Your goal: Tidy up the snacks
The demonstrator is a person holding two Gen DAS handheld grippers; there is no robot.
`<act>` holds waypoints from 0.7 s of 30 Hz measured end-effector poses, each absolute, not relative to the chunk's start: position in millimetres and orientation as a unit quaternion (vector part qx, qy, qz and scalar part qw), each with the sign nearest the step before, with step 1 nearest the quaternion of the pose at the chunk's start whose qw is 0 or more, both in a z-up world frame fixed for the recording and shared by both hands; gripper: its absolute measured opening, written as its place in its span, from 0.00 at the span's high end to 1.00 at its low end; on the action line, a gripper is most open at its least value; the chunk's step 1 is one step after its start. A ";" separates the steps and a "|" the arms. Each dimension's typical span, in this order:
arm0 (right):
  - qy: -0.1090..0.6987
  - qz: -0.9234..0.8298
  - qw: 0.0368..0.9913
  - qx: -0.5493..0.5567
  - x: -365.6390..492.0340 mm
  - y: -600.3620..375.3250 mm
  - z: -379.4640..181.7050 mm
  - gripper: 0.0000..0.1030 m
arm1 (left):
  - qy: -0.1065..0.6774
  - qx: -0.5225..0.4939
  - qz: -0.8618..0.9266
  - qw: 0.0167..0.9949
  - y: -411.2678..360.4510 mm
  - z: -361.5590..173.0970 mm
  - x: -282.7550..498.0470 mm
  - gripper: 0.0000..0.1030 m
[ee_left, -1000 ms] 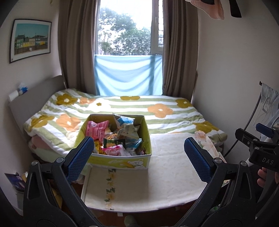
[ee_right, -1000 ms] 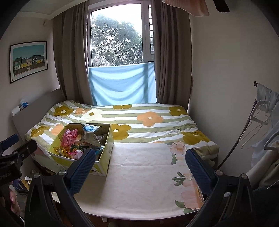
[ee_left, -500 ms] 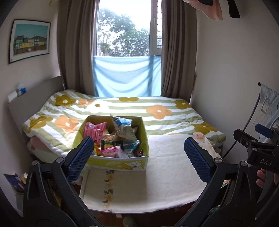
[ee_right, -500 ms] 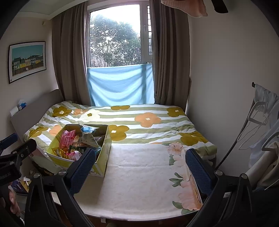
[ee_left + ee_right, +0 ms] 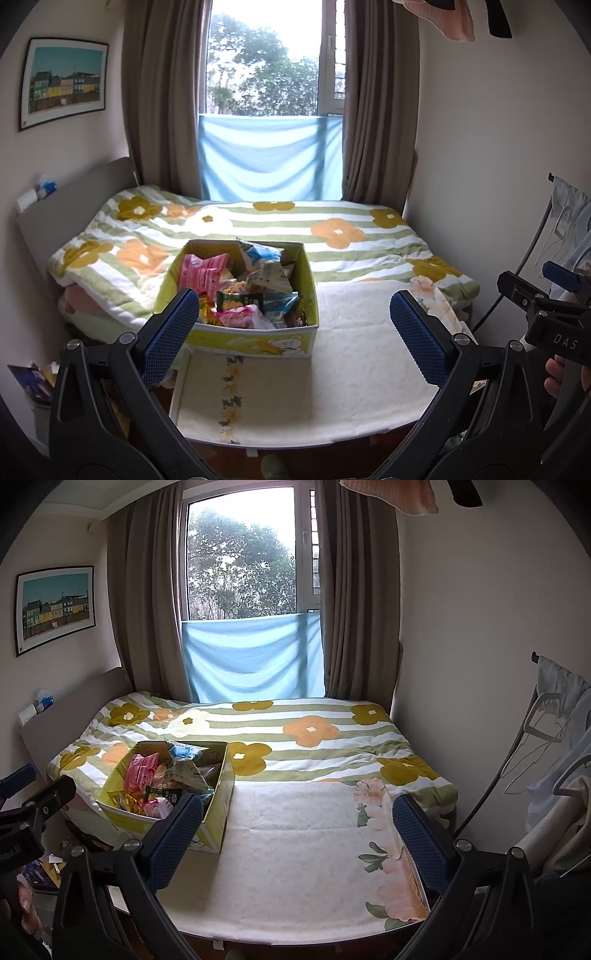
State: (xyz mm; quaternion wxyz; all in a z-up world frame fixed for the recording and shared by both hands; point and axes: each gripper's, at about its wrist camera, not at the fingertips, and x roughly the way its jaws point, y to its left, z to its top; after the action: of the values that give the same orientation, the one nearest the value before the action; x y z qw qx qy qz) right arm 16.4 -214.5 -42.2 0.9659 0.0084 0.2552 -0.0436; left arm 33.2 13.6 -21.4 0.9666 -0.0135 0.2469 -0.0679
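A yellow-green cardboard box (image 5: 258,341) full of snack packets (image 5: 243,291) stands on the bed's near left part, half on a white floral cloth (image 5: 351,376). It also shows in the right wrist view (image 5: 221,801), with its snack packets (image 5: 162,779). My left gripper (image 5: 293,332) is open and empty, held in front of the box, above the cloth. My right gripper (image 5: 295,834) is open and empty, to the right of the box over the cloth. Each gripper shows at the edge of the other's view.
A striped flower quilt (image 5: 295,229) covers the bed up to the window with a blue cloth (image 5: 269,162). A headboard (image 5: 74,206) is at left. A clothes rack with hangers (image 5: 546,738) stands at right. Clutter lies on the floor at left (image 5: 33,380).
Both grippers have drifted slightly: the box and bed sit a little lower-left in the views. Both stay open and empty.
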 end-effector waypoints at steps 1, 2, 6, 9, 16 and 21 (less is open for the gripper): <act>0.254 -0.045 0.966 0.008 16.2 -214.1 -41.9 0.01 | 0.247 -0.014 -0.068 0.967 13.9 -21.5 33.3 0.00; 0.255 -0.045 0.966 0.009 16.5 -213.4 -41.8 0.01 | 0.247 -0.014 -0.068 0.967 14.9 -21.9 33.1 0.00; 0.254 -0.046 0.966 0.008 16.2 -212.7 -41.7 0.01 | 0.250 -0.017 -0.069 0.966 17.8 -22.9 33.6 0.00; 0.253 -0.047 0.966 0.008 16.1 -211.2 -41.5 0.01 | 0.252 -0.022 -0.070 0.965 19.7 -23.5 33.6 0.00; 0.253 -0.047 0.966 0.008 15.8 -210.0 -41.1 0.01 | 0.250 -0.019 -0.066 0.966 21.1 -23.4 33.6 0.00; 0.254 -0.046 0.966 0.007 15.9 -209.8 -40.8 0.01 | 0.239 -0.005 -0.043 0.970 19.7 -20.9 29.0 0.00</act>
State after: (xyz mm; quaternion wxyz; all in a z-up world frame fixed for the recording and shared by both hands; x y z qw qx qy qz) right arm 15.9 -209.8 -40.8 0.9660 0.0071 0.2542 -0.0459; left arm 29.0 19.7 -20.9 0.9701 -0.0054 0.2389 -0.0426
